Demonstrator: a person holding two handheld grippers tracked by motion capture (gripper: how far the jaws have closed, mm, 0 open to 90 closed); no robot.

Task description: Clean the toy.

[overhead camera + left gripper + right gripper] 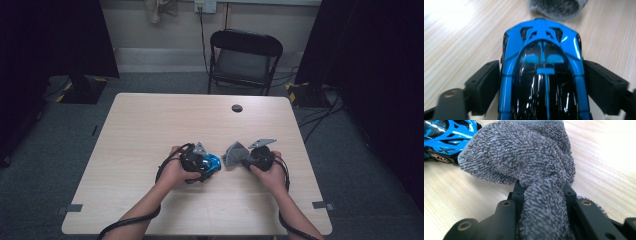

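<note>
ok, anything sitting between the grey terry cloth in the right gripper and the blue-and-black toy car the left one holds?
Nothing visible. The grey terry cloth, clamped in the right gripper, hangs just beside the blue-and-black toy car held by the left gripper; only bare wooden table lies between them.

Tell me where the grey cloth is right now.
The grey cloth is near the middle of the table in the high view, pinched in the right gripper, just right of the blue toy car that the left gripper holds.

My pale wood-grain table (150, 130) carries a glossy blue-and-black toy car (212, 163) on its top, with a round dark cable hole (237, 108) farther back.
</note>
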